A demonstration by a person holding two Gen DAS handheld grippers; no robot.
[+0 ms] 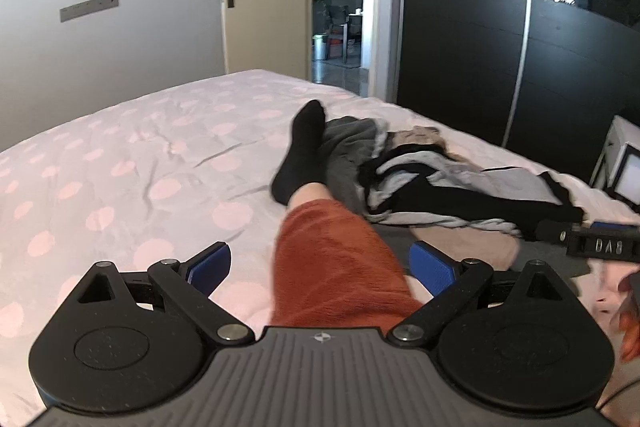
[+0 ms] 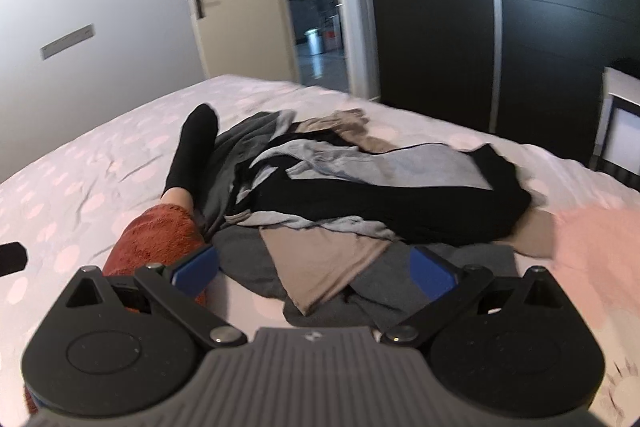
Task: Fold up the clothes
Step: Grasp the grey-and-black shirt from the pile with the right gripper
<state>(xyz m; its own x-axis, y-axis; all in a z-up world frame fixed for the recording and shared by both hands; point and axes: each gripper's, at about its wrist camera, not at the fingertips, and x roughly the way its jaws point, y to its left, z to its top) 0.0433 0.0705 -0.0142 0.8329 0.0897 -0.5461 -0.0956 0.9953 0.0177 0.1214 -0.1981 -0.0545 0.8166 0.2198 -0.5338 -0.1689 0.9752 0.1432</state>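
Your right gripper [image 2: 314,273] is the nearer one: the pile of clothes [image 2: 360,187] lies straight ahead of its wide-apart fingers. Your left gripper [image 1: 320,267], also spread and empty, has the pile ahead and to its right.

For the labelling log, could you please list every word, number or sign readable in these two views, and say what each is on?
"DA8": raised characters on the black body of the right gripper, seen at the right edge of the left wrist view; the last character is uncertain.
Small round emblem on each gripper's grey ribbed housing: a symbol, no text.
Grey wall plate: no legible text.
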